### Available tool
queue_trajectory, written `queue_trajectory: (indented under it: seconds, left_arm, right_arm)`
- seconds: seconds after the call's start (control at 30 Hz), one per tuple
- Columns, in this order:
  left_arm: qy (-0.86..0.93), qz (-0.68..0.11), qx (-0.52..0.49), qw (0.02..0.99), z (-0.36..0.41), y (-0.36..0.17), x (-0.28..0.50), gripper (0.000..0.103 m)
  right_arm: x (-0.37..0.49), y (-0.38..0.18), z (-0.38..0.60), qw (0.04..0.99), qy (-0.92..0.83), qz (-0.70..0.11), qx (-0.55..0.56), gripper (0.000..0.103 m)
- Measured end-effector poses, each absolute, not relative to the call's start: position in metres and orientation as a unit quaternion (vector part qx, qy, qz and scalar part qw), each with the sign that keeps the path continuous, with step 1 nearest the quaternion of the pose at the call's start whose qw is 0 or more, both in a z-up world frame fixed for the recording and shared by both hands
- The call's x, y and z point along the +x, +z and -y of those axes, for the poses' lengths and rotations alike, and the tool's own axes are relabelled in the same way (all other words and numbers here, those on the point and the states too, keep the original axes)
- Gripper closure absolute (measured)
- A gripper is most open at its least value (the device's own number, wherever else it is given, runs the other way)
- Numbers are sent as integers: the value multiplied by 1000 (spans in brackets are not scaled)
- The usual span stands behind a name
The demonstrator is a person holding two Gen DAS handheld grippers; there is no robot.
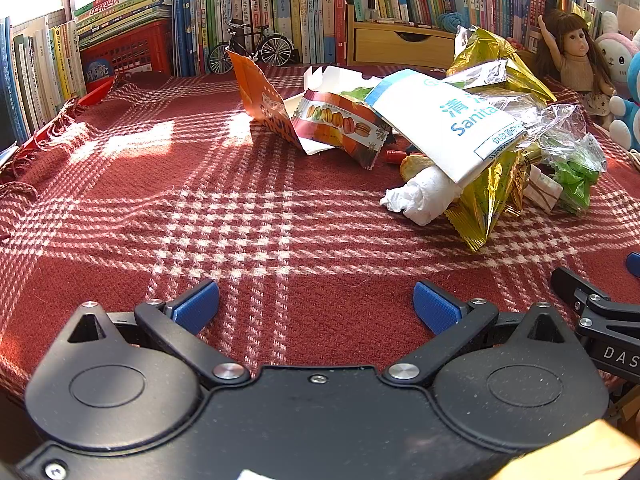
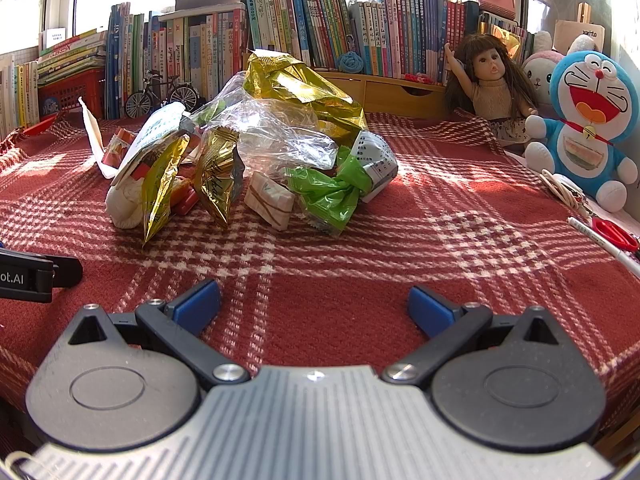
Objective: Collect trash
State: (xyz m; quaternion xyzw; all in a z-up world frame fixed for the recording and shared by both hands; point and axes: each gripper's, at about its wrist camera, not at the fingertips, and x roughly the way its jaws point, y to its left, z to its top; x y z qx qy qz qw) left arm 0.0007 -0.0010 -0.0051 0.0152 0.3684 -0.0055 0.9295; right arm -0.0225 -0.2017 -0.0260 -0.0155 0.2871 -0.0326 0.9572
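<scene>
Row of upright books (image 2: 320, 28), spanning the back wall under bright windows, with a slanted stack on a red plastic crate (image 2: 72, 88) at far left. Red-and-white plaid cloth (image 1: 240, 208), covering the whole work surface, rumpled and fringed at its left edge, sunlit in patches. Trash pile (image 2: 256, 140), heaped on the cloth ahead of both grippers, well apart from either: a gold foil bag (image 2: 296, 84) on top, crumpled clear plastic film (image 2: 280, 132) beneath it, a white sanitary paper bag (image 1: 444, 128) with blue print lying over a rolled white tissue (image 1: 420, 200), an orange snack packet (image 1: 260, 96) standing at the left side, a macaron-printed wrapper (image 1: 340, 124) just beside it, a green wrapper (image 2: 328, 188) and a small white wrapped square (image 2: 269, 201) at the front. Blue cat plush (image 2: 584, 128), at the right edge, beside a long-haired doll (image 2: 492, 80) with one arm raised. Wooden drawer unit (image 1: 400, 46), behind the pile. Model bicycle (image 1: 252, 50), against the books. Red scissors (image 2: 616, 234) and a white pen (image 2: 604, 246), at the far right. Left gripper (image 1: 316, 306), blue pads spread apart, nothing between them, low over bare cloth. Right gripper (image 2: 314, 306), likewise spread and empty.
</scene>
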Motion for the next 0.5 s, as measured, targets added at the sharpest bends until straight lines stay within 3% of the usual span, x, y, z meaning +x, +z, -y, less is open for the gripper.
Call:
queue_trajectory:
  seconds: [0.5]
  left_arm:
    - [-6, -367, 15, 930, 1, -7, 1, 0]
  right_arm:
    - [-24, -28, 201, 958, -33, -284, -12, 0]
